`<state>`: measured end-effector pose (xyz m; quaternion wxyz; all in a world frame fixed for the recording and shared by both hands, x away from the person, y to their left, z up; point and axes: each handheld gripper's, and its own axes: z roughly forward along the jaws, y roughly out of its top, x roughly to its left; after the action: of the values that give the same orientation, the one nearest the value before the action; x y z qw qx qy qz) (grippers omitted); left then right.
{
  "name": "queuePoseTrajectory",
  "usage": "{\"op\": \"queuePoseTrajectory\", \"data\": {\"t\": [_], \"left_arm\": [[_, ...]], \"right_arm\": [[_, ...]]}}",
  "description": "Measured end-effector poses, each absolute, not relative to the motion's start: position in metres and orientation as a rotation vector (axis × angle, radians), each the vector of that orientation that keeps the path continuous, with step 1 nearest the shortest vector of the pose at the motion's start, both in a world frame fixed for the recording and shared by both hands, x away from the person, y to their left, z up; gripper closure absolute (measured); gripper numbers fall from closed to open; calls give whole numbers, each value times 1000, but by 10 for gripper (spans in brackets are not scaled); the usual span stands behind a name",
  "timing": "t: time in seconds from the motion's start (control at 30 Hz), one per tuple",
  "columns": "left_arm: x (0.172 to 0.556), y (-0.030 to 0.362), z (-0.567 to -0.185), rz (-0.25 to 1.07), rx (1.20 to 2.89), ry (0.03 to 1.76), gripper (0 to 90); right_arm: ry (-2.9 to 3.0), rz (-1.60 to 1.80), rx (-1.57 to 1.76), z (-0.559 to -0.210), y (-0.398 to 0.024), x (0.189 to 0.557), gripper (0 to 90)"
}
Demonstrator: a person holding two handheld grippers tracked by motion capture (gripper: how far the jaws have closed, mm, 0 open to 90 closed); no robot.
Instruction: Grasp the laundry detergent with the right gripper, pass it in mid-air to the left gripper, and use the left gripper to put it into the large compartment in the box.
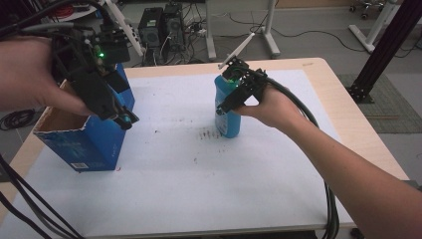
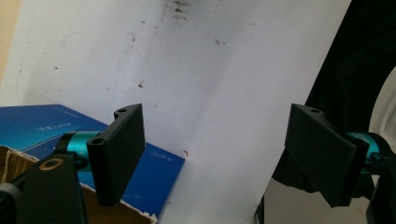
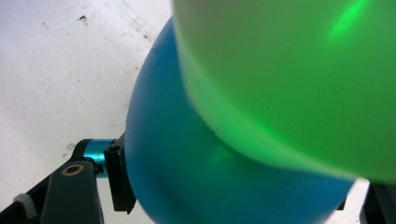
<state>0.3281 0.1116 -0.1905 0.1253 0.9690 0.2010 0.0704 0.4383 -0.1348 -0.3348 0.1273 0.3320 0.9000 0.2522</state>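
A blue bottle (image 1: 229,119) with a green cap (image 3: 289,79) stands upright on the white sheet (image 1: 199,174) near the middle of the table. My right gripper (image 1: 229,102) is shut on its upper body from the right; in the right gripper view the blue body (image 3: 210,177) sits between the jaws. An open-topped blue cardboard box (image 1: 89,142) stands at the left. My left gripper (image 1: 124,119) hovers over the box's right side, open, with nothing between its pads (image 2: 116,154). The box's blue wall (image 2: 42,123) lies under its left jaw.
The sheet covers most of a light wooden table (image 1: 323,69). Behind the table, computer towers (image 1: 161,27) and desk legs stand on the floor. A black frame post (image 1: 388,45) rises at the far right. Cables (image 1: 328,209) trail off the front edge.
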Motion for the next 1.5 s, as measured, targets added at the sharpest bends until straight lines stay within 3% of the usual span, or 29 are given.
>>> {"op": "queuePoseTrajectory", "data": {"t": [0.43, 1.27, 1.33, 1.5], "left_arm": [[328, 113, -191, 202, 2826, 587, 204], [328, 113, -192, 199, 2833, 586, 204], [328, 113, -192, 198, 2829, 588, 204], [329, 112, -192, 195, 2832, 582, 204]], "right_arm": [[2601, 740, 956, -335, -135, 437, 320], [2582, 765, 976, -335, -136, 436, 365], [2556, 783, 990, -334, -139, 436, 434], [2540, 794, 977, -333, -144, 435, 448]]}}
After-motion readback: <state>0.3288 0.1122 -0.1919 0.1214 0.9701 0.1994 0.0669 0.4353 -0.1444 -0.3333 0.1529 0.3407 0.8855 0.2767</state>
